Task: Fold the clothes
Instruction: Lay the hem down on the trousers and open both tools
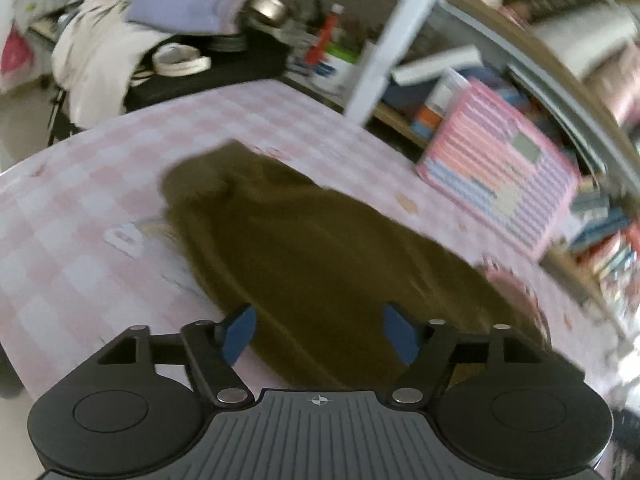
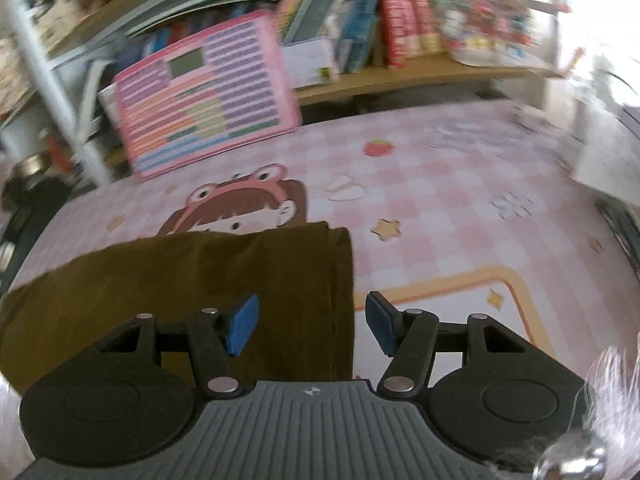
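Observation:
An olive-brown garment [image 1: 304,248] lies flat on the pink checked tablecloth [image 1: 80,240], stretching from the middle of the table toward my left gripper [image 1: 320,334]. That gripper hovers open above its near part, blue pads apart, nothing held. In the right wrist view the same garment [image 2: 180,280] shows a straight folded right edge. My right gripper [image 2: 312,326] stands open over that edge, left pad above the cloth, right pad above the tablecloth [image 2: 460,220].
A pink board with coloured rows [image 1: 500,176] [image 2: 204,100] leans against a shelf full of books [image 2: 360,28] at the table's far side. A chair draped in white cloth [image 1: 96,64] stands beyond the left end. Both views are motion-blurred.

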### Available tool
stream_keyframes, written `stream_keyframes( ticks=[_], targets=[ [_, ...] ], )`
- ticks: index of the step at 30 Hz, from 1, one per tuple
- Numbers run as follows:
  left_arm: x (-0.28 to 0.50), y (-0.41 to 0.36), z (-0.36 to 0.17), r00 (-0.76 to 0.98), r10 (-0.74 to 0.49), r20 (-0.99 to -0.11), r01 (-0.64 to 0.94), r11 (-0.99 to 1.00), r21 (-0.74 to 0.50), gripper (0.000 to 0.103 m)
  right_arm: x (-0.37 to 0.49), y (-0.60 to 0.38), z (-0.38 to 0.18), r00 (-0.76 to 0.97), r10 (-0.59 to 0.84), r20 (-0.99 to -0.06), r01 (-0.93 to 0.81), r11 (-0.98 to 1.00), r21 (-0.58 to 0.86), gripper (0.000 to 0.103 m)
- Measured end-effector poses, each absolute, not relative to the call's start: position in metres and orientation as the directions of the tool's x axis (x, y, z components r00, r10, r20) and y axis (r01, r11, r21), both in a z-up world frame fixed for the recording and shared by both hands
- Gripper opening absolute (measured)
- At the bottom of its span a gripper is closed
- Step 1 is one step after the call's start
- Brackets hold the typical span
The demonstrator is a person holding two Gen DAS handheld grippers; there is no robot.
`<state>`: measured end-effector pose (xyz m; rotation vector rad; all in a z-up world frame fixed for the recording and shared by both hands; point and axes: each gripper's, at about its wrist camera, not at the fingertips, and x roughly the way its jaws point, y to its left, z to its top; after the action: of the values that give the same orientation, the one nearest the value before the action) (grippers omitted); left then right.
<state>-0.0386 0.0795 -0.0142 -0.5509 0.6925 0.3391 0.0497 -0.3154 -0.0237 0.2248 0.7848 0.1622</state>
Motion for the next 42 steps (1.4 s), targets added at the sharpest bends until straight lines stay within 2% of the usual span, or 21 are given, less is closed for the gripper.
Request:
stream_keyframes(
  ticks=[4,7,9,13,15,19,22,28,31,33,35,37,40,42],
  targets=[
    [-0.036,0.034,-0.019,0.692,0.093,-0.716,-0.451,0.830,-0.329,0.076,0.063,-0.324,-0.028,0.679,0.308,-0.666,-0.162,0.948,0.273,0.057],
    [-0.039,0.007,-0.022,0.659,0.097,-0.746,-0.448,0.847,-0.285,0.076,0.074,-0.332,-0.030,0.675,0.345,-0.653,-0.216,0.938,0.272,0.052],
    [-0.042,-0.006,-0.023,0.642,0.105,-0.760,-0.453,0.851,-0.266,0.076,0.081,-0.335,-0.030,0.670,0.373,-0.642,-0.248,0.927,0.281,0.044],
    [-0.051,-0.018,-0.023,0.614,0.132,-0.778,-0.484,0.842,-0.239,0.076,0.097,-0.339,-0.031,0.644,0.441,-0.625,-0.306,0.897,0.318,0.035],
    [-0.055,-0.021,-0.021,0.602,0.151,-0.784,-0.502,0.835,-0.224,0.076,0.107,-0.340,-0.034,0.653,0.419,-0.631,-0.280,0.907,0.313,0.031],
    [-0.057,-0.029,-0.017,0.581,0.173,-0.796,-0.510,0.839,-0.190,0.076,0.127,-0.349,-0.042,0.616,0.466,-0.635,-0.236,0.879,0.415,0.019],
    [-0.054,-0.038,-0.014,0.570,0.175,-0.803,-0.495,0.853,-0.165,0.076,0.135,-0.353,-0.044,0.608,0.482,-0.630,-0.204,0.862,0.464,0.004],
    [-0.044,-0.053,-0.015,0.563,0.151,-0.813,-0.441,0.886,-0.141,0.076,0.140,-0.358,-0.062,0.602,0.453,-0.657,-0.170,0.877,0.449,0.004],
    [-0.037,-0.057,-0.018,0.561,0.132,-0.817,-0.426,0.893,-0.149,0.076,0.138,-0.362,-0.060,0.624,0.426,-0.655,-0.172,0.892,0.417,0.006],
    [-0.033,-0.059,-0.020,0.569,0.119,-0.814,-0.412,0.897,-0.157,0.076,0.133,-0.365,-0.055,0.656,0.359,-0.664,-0.138,0.922,0.362,0.006],
    [-0.031,-0.061,-0.020,0.583,0.111,-0.805,-0.403,0.899,-0.168,0.076,0.129,-0.369,-0.048,0.663,0.366,-0.653,-0.142,0.918,0.371,0.006],
    [-0.030,-0.059,-0.020,0.593,0.110,-0.797,-0.409,0.894,-0.181,0.076,0.118,-0.366,-0.035,0.655,0.428,-0.623,-0.201,0.893,0.402,0.006],
    [-0.029,-0.052,-0.019,0.603,0.117,-0.789,-0.440,0.874,-0.207,0.076,0.096,-0.350,-0.023,0.545,0.578,-0.607,-0.387,0.816,0.430,0.006],
    [-0.030,-0.047,-0.019,0.607,0.120,-0.785,-0.459,0.860,-0.224,0.076,0.076,-0.338,-0.020,0.477,0.618,-0.625,-0.495,0.777,0.389,0.006]
  ],
)
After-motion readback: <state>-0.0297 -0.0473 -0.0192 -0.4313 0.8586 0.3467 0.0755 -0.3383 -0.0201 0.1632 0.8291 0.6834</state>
